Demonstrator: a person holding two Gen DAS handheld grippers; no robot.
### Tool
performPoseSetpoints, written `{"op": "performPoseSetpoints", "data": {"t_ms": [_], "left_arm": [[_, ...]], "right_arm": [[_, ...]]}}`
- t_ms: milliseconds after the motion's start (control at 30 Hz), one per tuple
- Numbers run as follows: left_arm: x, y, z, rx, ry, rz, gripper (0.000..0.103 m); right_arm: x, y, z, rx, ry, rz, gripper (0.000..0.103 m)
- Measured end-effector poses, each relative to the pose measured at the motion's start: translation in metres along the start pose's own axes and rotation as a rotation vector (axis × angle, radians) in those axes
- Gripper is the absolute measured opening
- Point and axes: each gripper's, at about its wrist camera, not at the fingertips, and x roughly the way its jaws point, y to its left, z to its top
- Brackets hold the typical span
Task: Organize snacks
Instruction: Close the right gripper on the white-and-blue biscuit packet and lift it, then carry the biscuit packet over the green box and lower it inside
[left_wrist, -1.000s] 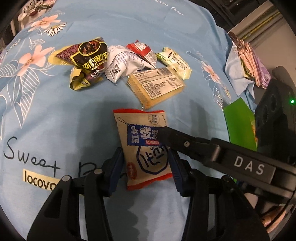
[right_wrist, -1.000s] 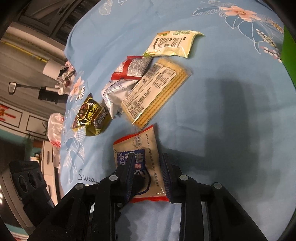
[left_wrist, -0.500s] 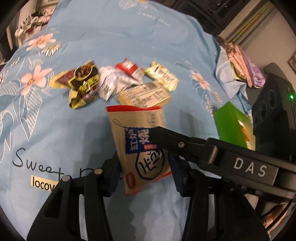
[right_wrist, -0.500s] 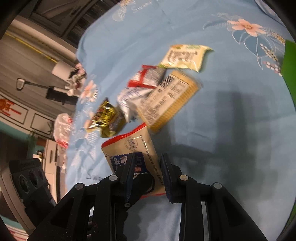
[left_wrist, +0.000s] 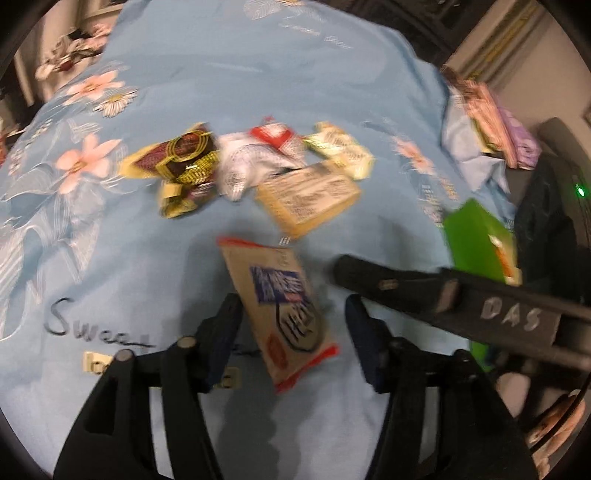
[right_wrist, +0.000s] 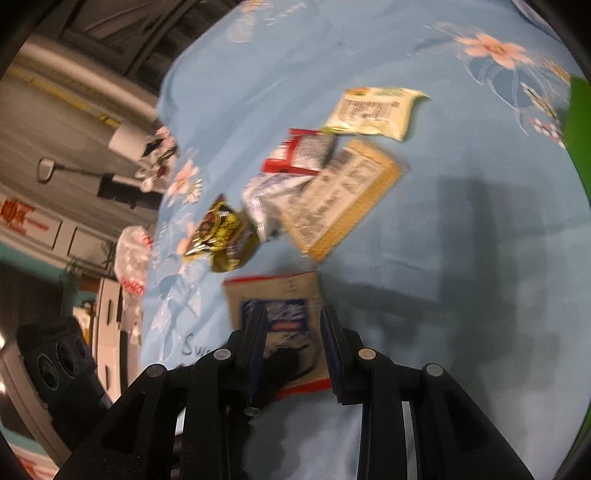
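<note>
Two tools flank the tan packet (left_wrist: 284, 306), right tool (right_wrist: 293, 350) open.

Left tongs (left_wrist: 291, 325): black plastic arms, dark blue pads, silver round screws. Right tongs (right_wrist: 293, 343): same black build, blue pads, silver screws; white "DAS" lettering on side, green LED on black housing.

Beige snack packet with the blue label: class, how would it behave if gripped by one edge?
The beige snack packet is a thin, flat pouch, so probably light and bendy. Its smooth film wrapper may slip; contents could crush.
</note>
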Motion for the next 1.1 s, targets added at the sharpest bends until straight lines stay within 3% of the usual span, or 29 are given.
{"op": "performPoseSetpoints", "data": {"t_ms": [267, 367, 467, 667, 767, 1100], "left_arm": [[0.001, 0.017, 0.001, -0.053, 0.022, 0.039, 0.071], [0.007, 0.018, -0.002, -0.065, 0.049, 0.028, 0.069], [0.016, 0.019, -0.003, -0.083, 0.09, -0.054, 0.065], [0.016, 0.015, -0.006, -0.066, 0.08, -0.035, 0.05], [0.012, 0.012, -0.007, -0.044, 0.062, -0.026, 0.049], [-0.014, -0.02, -0.003, 0.04, -0.075, -0.073, 0.049]], "right_arm": [[0.007, -0.003, 0.002, 0.01, 0.032, 0.019, 0.056], [0.019, 0.002, 0.001, 0.0, 0.068, 0.046, 0.057], [0.03, 0.004, -0.001, -0.004, 0.096, 0.029, 0.057], [0.035, 0.006, -0.004, -0.004, 0.109, 0.041, 0.057], [0.037, 0.008, -0.007, 0.009, 0.136, 0.076, 0.057], [-0.014, 0.025, -0.007, -0.08, -0.017, 0.02, 0.057]]}}
